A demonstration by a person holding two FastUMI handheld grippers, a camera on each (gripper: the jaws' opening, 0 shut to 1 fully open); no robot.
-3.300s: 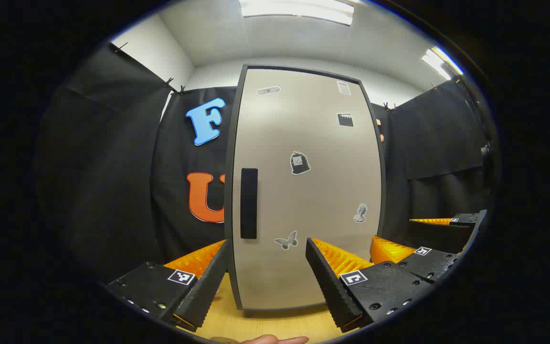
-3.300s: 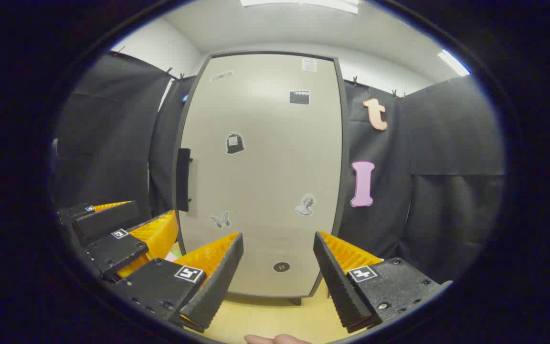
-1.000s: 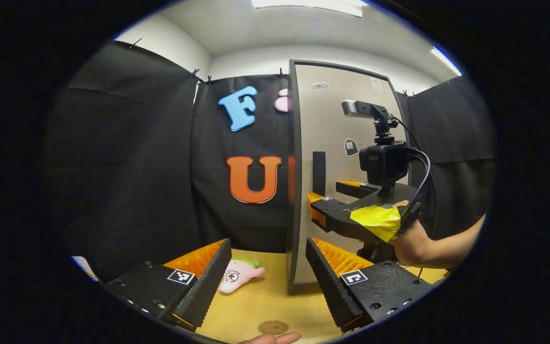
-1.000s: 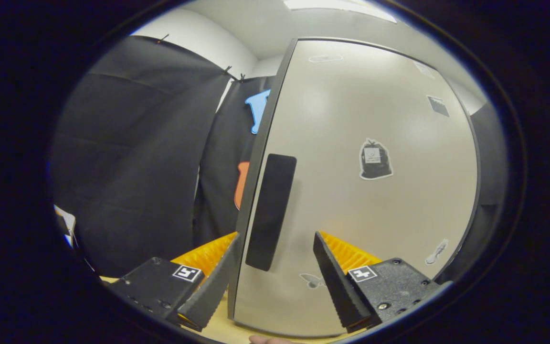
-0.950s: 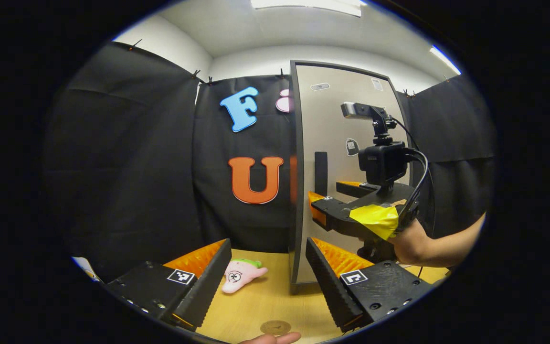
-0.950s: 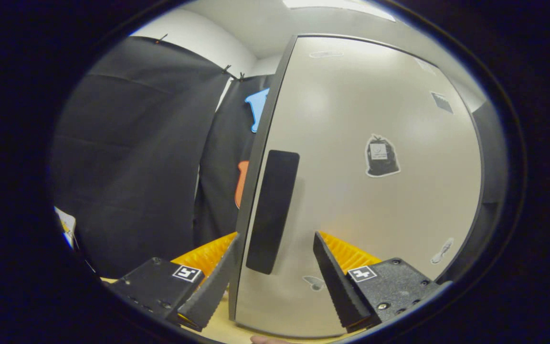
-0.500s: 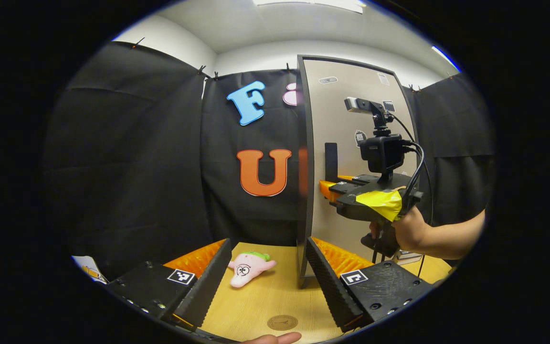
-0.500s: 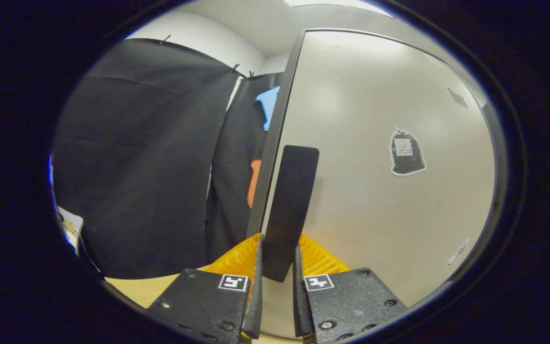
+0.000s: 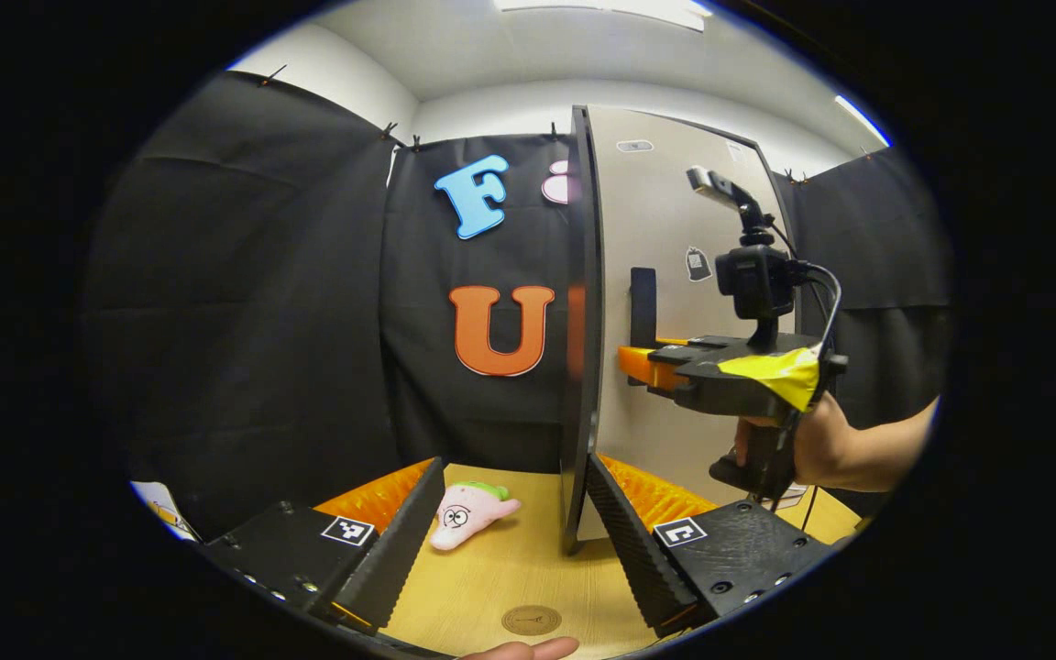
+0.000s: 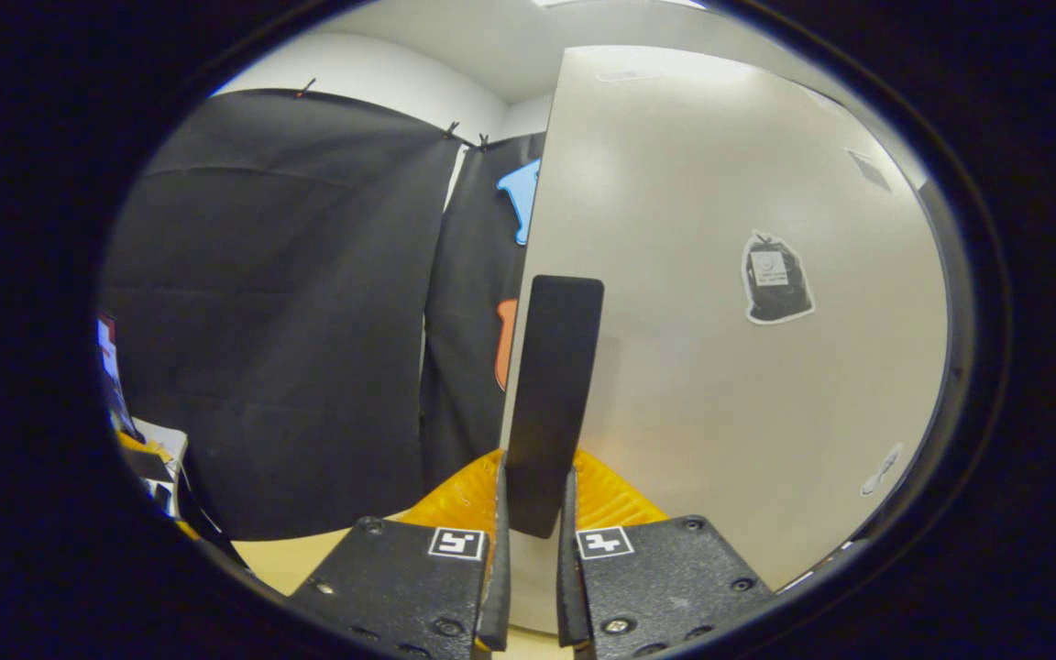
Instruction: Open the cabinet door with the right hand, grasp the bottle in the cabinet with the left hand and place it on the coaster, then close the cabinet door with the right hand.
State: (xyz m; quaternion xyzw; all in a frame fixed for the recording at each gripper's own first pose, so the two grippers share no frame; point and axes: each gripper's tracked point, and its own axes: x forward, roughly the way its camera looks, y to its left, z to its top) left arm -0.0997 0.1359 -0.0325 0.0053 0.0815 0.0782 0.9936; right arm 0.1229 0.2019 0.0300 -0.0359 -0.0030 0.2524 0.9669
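Opening step under way | right gripper (image 10: 533, 559) jaws clamped on door handle (image 10: 554, 394); cabinet door (image 9: 675, 302) barely ajar | left gripper (image 9: 514, 541) jaws apart, idle; coaster (image 9: 531, 620) on surface just ahead between them | bottle unseen; grasping, placing, closing remain.

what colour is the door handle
Black, on a pale grey door; the handle shows best in the right gripper view.
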